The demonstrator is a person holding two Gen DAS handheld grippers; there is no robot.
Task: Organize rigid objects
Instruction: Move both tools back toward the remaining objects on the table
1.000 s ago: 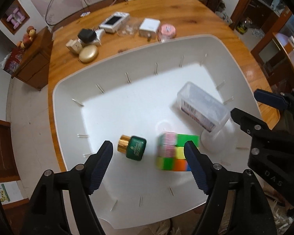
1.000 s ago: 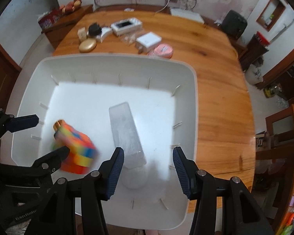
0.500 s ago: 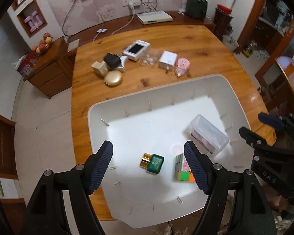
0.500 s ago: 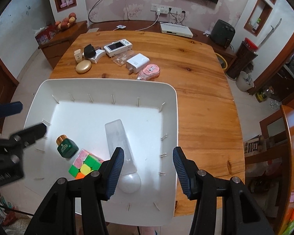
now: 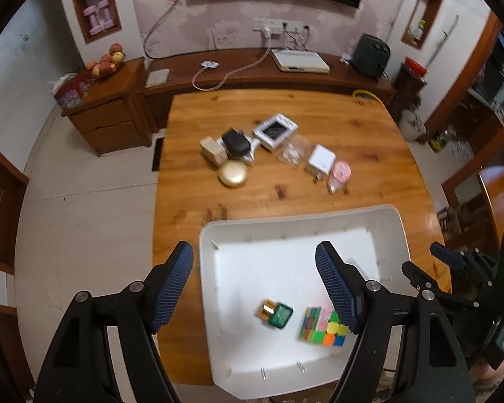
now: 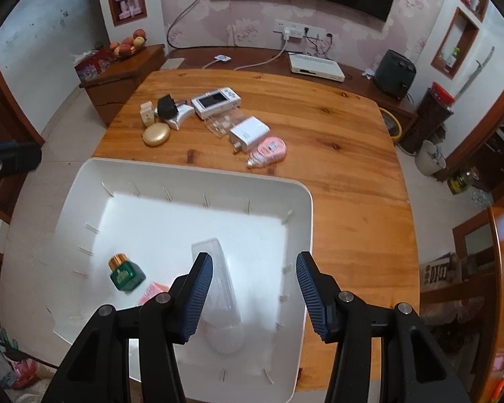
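Both grippers, left point(image 5: 254, 280) and right point(image 6: 254, 282), gape wide and empty above the white tray point(image 6: 191, 171). Inside it lie a green bottle point(image 6: 126, 274), gold cap toward the table's far end, a cube point(image 5: 322, 326), and a clear case point(image 6: 222, 288) lengthwise front-to-back.

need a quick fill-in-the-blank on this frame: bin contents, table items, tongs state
1. The green bottle lies inside the white ____.
2. The bottle's cap is ____ in colour.
3. Both the left tongs and the right tongs are ____ and hold nothing.
4. The pink tape dispenser rests on the wooden ____, outside the bin.

Missing words: bin; gold; open; table
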